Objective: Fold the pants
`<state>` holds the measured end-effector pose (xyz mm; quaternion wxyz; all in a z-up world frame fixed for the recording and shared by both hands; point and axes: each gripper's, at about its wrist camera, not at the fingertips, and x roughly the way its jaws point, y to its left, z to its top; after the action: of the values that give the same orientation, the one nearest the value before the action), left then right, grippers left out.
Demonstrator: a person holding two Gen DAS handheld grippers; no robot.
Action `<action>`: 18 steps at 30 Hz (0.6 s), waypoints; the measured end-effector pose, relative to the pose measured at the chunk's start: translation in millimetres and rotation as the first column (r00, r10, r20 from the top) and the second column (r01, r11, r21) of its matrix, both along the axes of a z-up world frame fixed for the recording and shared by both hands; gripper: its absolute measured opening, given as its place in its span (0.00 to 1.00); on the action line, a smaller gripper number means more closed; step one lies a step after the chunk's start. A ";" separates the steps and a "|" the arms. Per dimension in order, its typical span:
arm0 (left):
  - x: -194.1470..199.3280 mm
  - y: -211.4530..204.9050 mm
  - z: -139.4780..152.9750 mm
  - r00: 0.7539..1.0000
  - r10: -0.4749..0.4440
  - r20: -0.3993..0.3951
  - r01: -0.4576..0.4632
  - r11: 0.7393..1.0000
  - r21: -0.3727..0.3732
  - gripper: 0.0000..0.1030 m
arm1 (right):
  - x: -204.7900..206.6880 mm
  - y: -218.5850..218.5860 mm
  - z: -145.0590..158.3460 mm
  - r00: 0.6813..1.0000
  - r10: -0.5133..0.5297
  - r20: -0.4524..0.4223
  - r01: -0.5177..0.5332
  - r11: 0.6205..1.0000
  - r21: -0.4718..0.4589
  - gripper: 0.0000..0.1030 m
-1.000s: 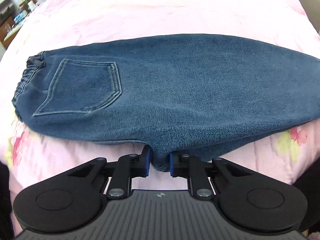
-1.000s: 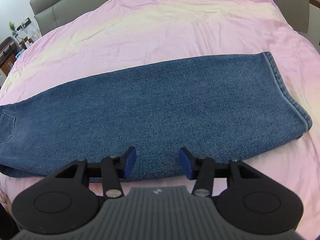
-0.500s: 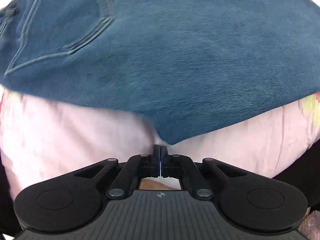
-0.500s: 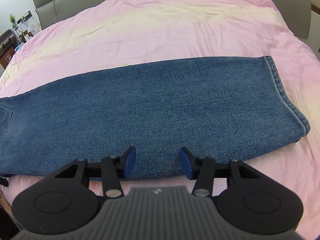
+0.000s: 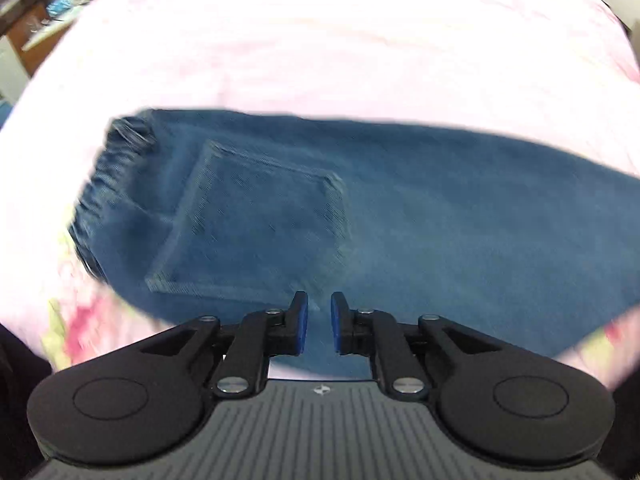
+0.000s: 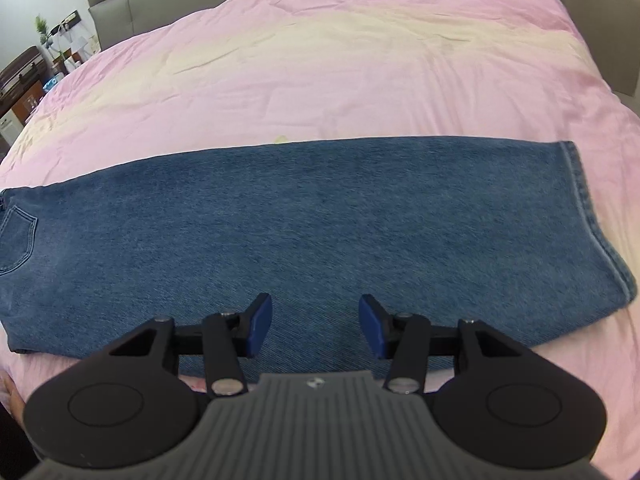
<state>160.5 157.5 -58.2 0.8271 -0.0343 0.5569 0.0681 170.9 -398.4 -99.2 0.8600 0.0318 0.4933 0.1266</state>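
Denim pants (image 6: 312, 240), legs stacked, lie lengthwise across the pink bedspread (image 6: 340, 60). Left gripper (image 5: 318, 322), jaws opening and empty, hovers near the back pocket (image 5: 256, 224); right gripper (image 6: 316, 326) stands open, empty, above the leg. Judged step: between folds; next, grip waistband and hem.

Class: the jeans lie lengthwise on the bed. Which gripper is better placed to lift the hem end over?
Right. The right gripper hangs open over the jeans near the hem; the left gripper sits by the back pocket.
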 end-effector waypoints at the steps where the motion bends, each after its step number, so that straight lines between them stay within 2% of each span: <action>1: 5.9 6.8 -3.8 1.000 0.022 0.006 -0.022 1.000 -0.005 0.14 | 4.6 6.6 -1.0 1.000 0.015 -0.002 -0.015 1.000 -0.004 0.44; 3: 15.9 19.5 -13.0 0.998 0.062 0.015 -0.061 0.998 -0.016 0.14 | 11.6 22.0 -5.0 0.998 0.058 -0.010 -0.058 0.998 -0.025 0.44; 8: 31.0 48.5 -37.6 0.989 0.146 0.027 -0.146 0.989 0.015 0.14 | 34.2 60.9 -20.9 0.987 0.158 -0.028 -0.160 0.982 -0.096 0.44; 14: 64.0 79.1 -55.2 0.973 0.217 0.073 -0.217 0.976 -0.014 0.06 | 74.4 94.6 -36.9 0.983 0.181 -0.022 -0.182 0.972 -0.150 0.45; 18: 91.2 89.7 -62.4 0.967 0.249 0.053 -0.247 0.968 -0.032 0.07 | 105.7 113.3 -42.7 0.985 0.170 -0.022 -0.171 0.971 -0.166 0.45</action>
<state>251.7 247.2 -120.6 0.8269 -0.1162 0.5255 0.1630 276.5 -285.0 -141.9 0.8437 -0.0824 0.5064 0.1578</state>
